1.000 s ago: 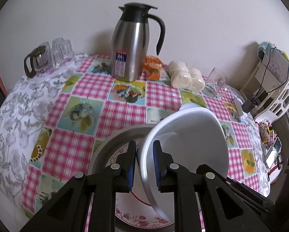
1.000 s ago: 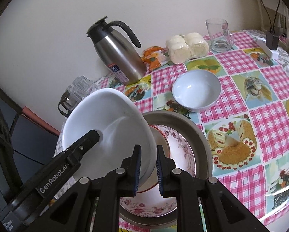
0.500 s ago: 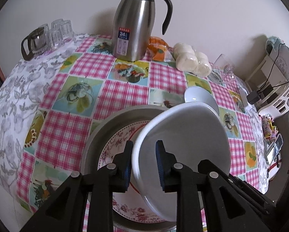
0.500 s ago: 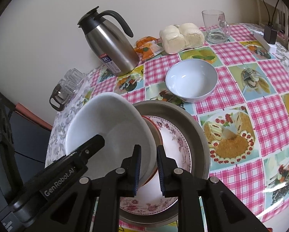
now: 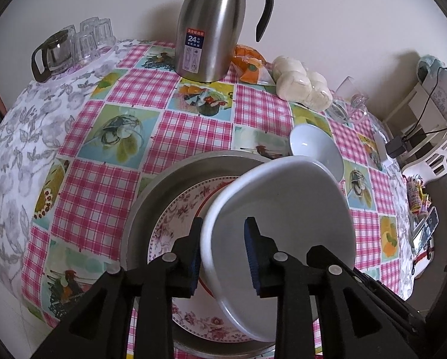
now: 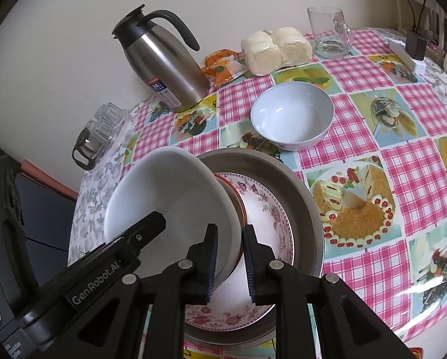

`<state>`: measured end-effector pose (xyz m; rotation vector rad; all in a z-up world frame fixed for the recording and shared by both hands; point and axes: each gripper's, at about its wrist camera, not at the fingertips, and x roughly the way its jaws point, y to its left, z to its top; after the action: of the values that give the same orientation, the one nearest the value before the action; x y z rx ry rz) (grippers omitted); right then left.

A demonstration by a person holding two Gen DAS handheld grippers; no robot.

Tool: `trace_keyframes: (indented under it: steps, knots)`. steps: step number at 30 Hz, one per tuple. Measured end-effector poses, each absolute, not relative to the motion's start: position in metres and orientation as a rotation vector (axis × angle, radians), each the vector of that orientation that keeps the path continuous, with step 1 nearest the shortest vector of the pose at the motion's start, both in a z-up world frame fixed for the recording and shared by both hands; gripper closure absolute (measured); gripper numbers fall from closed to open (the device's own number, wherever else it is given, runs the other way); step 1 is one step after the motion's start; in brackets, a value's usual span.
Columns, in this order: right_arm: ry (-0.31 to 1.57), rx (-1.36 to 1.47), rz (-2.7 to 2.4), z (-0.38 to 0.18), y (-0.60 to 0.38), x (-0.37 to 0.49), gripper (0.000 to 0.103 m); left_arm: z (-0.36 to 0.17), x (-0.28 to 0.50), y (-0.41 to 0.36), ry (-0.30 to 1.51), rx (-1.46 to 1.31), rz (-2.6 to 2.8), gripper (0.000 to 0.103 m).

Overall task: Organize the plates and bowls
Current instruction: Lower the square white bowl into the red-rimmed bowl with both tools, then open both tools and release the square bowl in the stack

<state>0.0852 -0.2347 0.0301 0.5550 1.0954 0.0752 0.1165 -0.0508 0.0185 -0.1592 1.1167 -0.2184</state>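
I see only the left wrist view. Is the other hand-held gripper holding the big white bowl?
Observer: Yes. The right hand-held gripper clamps the white bowl at its rim, one pad inside, one outside.
Operator: Is the small bowl empty? Its inside is half hidden for me.
Observer: The small bowl is empty and upright on the tablecloth.
Operator: And the glass mug?
Observer: The glass mug stands upright, looks empty, beside the buns.

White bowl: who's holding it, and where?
The right gripper pinches the white bowl by its rim. The left gripper has just been opening its jaws, now loose around the opposite rim.
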Motion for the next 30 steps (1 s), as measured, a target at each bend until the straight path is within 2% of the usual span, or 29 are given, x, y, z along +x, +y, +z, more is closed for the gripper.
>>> trace_keyframes:
  steps: [5,21,23,25,30]
  knots:
    - [1.094,0.546,0.073,0.031,-0.233,0.085,0.08,0.018,0.118,-0.048,1.117,-0.178,-0.215,0.065]
    - [1.09,0.534,0.073,0.033,-0.231,0.085,0.08,0.022,0.117,-0.046,1.104,-0.182,-0.213,0.064]
    - [1.087,0.529,0.067,0.033,-0.231,0.085,0.075,0.022,0.117,-0.045,1.1,-0.182,-0.206,0.063]
    - [1.083,0.523,0.062,0.033,-0.232,0.085,0.064,0.023,0.116,-0.043,1.094,-0.181,-0.196,0.058]
    - [1.072,0.516,0.046,0.036,-0.233,0.084,0.053,0.027,0.117,-0.036,1.076,-0.185,-0.17,0.051]
